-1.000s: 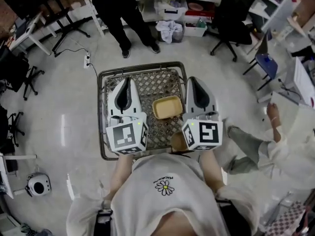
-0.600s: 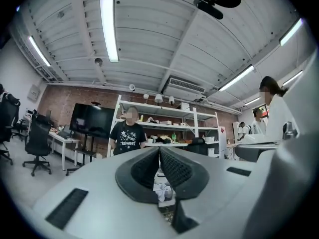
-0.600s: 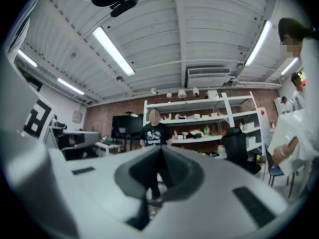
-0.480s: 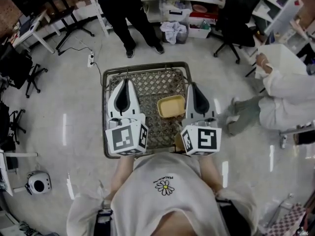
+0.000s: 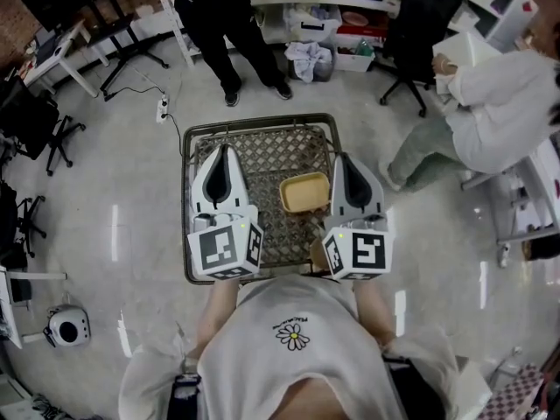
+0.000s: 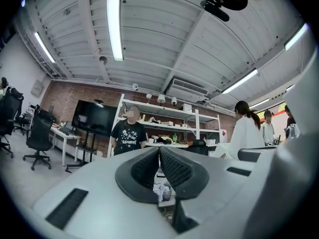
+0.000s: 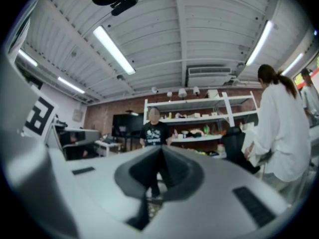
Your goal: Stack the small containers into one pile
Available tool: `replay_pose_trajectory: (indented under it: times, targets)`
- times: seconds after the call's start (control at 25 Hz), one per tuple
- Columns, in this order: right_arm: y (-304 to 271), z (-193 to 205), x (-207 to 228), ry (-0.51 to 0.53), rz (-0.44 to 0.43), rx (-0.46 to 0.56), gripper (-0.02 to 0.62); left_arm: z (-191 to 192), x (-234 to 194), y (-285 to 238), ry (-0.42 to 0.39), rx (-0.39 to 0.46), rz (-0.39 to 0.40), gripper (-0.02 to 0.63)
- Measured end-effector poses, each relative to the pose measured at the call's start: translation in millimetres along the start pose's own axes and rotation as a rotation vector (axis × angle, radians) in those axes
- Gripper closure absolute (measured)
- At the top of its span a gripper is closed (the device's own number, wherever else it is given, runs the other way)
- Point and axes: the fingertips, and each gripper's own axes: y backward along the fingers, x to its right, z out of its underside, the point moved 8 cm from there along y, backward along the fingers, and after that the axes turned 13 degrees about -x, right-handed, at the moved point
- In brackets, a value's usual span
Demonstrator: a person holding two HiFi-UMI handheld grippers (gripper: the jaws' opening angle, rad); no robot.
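A shallow yellow container lies on the wire-mesh table, between my two grippers and nearer the right one. A brownish round thing peeks out at the table's near edge, mostly hidden by the right gripper's marker cube. My left gripper hovers over the table's left half, shut and empty; in the left gripper view its jaws meet with nothing between them. My right gripper is over the table's right edge, beside the yellow container, also shut and empty. Both point level, away from me.
A person in black stands just beyond the table's far edge. A person in white bends over at the right, near an office chair. Shelves with bins line the back. A power strip lies on the floor to the left.
Both grippers have edged slightly back toward me, still shut. The person in white has walked from the near right to the far right.
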Motion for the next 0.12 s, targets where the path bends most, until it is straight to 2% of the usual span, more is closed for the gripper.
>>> replay_pose_trajectory:
  times: [0.12]
  targets:
    - [2.7, 1.0, 0.2, 0.005, -0.003, -0.003, 0.565, 0.8, 2.0, 2.0, 0.0, -0.004, -0.003, 0.573]
